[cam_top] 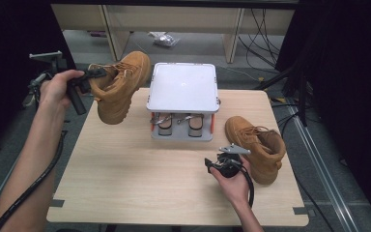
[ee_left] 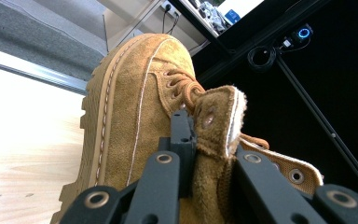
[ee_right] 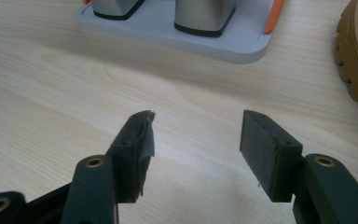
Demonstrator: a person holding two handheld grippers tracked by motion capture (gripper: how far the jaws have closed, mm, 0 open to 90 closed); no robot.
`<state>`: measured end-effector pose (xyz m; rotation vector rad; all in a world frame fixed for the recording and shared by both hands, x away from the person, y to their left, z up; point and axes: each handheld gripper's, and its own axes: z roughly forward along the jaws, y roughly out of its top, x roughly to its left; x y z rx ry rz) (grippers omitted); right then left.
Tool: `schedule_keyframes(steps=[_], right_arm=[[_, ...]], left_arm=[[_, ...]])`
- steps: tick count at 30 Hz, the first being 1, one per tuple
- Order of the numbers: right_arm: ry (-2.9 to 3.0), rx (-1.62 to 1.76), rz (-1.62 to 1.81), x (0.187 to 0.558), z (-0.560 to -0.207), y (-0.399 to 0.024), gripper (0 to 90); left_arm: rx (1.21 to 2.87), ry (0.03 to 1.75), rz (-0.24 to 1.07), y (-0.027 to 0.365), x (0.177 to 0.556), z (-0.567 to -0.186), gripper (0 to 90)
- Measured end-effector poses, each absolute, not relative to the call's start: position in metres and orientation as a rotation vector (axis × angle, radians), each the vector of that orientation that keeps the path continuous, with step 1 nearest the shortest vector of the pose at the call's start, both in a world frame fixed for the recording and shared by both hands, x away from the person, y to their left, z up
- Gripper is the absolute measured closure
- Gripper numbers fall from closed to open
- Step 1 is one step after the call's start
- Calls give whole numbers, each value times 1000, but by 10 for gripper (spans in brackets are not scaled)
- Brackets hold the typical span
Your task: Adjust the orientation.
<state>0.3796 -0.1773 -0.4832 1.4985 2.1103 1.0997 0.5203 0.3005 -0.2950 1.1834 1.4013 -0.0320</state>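
Observation:
A tan suede boot (cam_top: 121,87) hangs in the air over the table's far left corner, toe up and tilted. My left gripper (cam_top: 96,75) is shut on its collar. In the left gripper view the jaws pinch the fleecy collar edge of that boot (ee_left: 135,107), and the left gripper (ee_left: 209,135) has the laces just beyond it. A second tan boot (cam_top: 256,145) stands on the table at the right. My right gripper (cam_top: 221,159) rests low beside it, open and holding nothing. In the right gripper view, the right gripper (ee_right: 196,135) has bare wood between its pads, with the second boot's ridged sole (ee_right: 356,60) at the right edge.
A grey stand with a flat white top (cam_top: 182,87) sits at the table's far middle, with two metal cylinders and orange posts under it; its base (ee_right: 177,37) lies ahead of the right gripper. The wooden table (cam_top: 140,179) has dark floor and cables around it.

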Motion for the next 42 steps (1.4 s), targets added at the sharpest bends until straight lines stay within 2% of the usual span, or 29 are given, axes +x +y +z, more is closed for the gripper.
schedule_keyframes(steps=[42], right_arm=[[2122, 1452, 1091, 383, -486, -182, 448]], left_arm=[[1202, 1383, -74, 239, 557, -277, 832]])
